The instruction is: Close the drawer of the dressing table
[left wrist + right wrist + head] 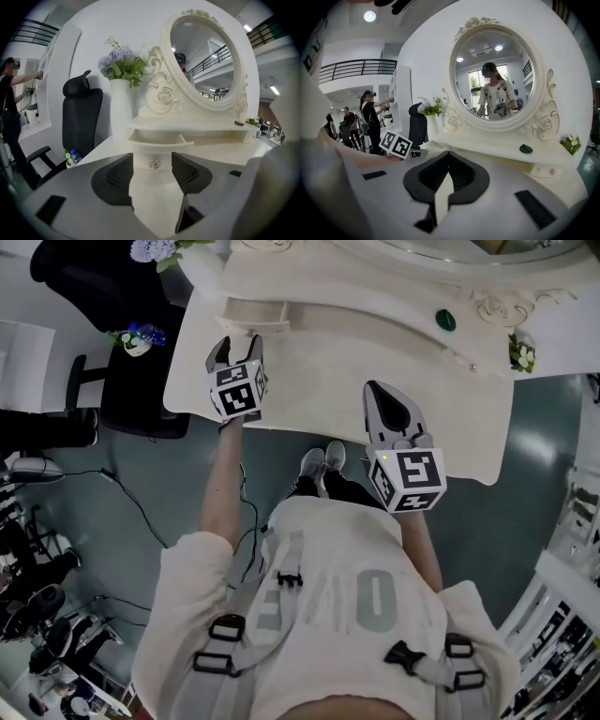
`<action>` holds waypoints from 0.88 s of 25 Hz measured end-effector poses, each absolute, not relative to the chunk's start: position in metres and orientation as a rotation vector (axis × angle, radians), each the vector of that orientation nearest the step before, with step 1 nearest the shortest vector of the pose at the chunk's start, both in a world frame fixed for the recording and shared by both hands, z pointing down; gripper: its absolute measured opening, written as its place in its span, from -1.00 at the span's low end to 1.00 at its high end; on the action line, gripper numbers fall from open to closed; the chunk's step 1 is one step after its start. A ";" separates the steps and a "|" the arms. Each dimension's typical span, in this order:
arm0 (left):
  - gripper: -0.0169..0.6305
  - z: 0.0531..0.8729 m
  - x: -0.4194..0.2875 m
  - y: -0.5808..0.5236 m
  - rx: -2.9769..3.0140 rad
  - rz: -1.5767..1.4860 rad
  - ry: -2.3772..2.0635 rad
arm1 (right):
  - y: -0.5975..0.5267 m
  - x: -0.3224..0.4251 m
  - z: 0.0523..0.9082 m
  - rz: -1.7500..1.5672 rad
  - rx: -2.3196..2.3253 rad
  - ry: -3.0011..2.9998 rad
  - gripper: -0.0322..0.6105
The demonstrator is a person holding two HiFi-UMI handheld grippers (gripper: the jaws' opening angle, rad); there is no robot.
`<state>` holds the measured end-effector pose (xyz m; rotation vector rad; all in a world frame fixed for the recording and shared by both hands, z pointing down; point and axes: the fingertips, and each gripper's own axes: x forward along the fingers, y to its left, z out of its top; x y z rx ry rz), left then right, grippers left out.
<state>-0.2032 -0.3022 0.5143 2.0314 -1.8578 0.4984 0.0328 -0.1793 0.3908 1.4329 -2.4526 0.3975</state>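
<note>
Pushing off-centre is judged the risk: the open drawer [255,313], at the upper left of the head view, could be skewed and jammed if one jaw alone met its front beside the knob [154,162]. The left gripper [236,341] is held near that front, jaws spread and empty, forearm stretched up the frame; the right gripper [377,390] is held shut on nothing, centre right.

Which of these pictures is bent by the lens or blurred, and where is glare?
Head view: strong wide-angle bending toward the corners, even light on the cream dressing table. Left gripper view: dark rounded corners; the left gripper looks soft up close, the open white drawer sharper. Right gripper view: same rounded frame, glare from a round ceiling lamp, the oval mirror sharp.
</note>
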 end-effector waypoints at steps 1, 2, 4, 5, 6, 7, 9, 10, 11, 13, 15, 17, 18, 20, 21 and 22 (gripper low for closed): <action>-0.14 0.523 -0.204 -0.304 2.026 0.528 -1.847 | -0.178 0.033 0.394 0.405 1.432 -2.446 -0.87; -0.15 0.530 -0.204 -0.306 2.022 0.552 -1.838 | -0.178 0.034 0.396 0.411 1.430 -2.440 -0.87; -0.18 0.541 -0.206 -0.310 2.013 0.586 -1.828 | -0.177 0.034 0.400 0.419 1.427 -2.429 -0.87; -0.20 0.544 -0.207 -0.312 2.009 0.598 -1.826 | -0.177 0.034 0.402 0.422 1.425 -2.423 -0.87; -0.24 0.547 -0.208 -0.313 2.008 0.608 -1.826 | -0.177 0.035 0.403 0.425 1.425 -2.418 -0.87; -0.26 0.549 -0.209 -0.314 2.009 0.618 -1.824 | -0.176 0.036 0.404 0.429 1.426 -2.414 -0.87; -0.31 0.551 -0.208 -0.316 2.020 0.640 -1.812 | -0.177 0.038 0.406 0.435 1.430 -2.407 -0.87; -0.33 0.552 -0.207 -0.317 2.030 0.652 -1.802 | -0.177 0.039 0.407 0.437 1.431 -2.404 -0.87; -0.35 0.552 -0.205 -0.318 2.041 0.664 -1.791 | -0.177 0.039 0.407 0.439 1.432 -2.402 -0.87; -0.41 0.553 -0.202 -0.319 2.062 0.685 -1.774 | -0.177 0.040 0.409 0.443 1.431 -2.398 -0.87; -0.44 0.554 -0.200 -0.321 2.077 0.694 -1.761 | -0.177 0.039 0.411 0.446 1.427 -2.397 -0.87; -0.47 0.555 -0.199 -0.322 2.084 0.700 -1.753 | -0.178 0.038 0.412 0.449 1.424 -2.397 -0.87; -0.48 0.555 -0.199 -0.322 2.086 0.704 -1.751 | -0.177 0.038 0.413 0.451 1.422 -2.398 -0.87; -0.49 0.555 -0.199 -0.321 2.092 0.710 -1.749 | -0.177 0.037 0.413 0.451 1.420 -2.399 -0.87; -0.50 0.554 -0.199 -0.321 2.097 0.712 -1.746 | -0.178 0.037 0.413 0.451 1.419 -2.399 -0.87; -0.51 0.554 -0.198 -0.321 2.101 0.715 -1.742 | -0.178 0.038 0.413 0.452 1.420 -2.397 -0.87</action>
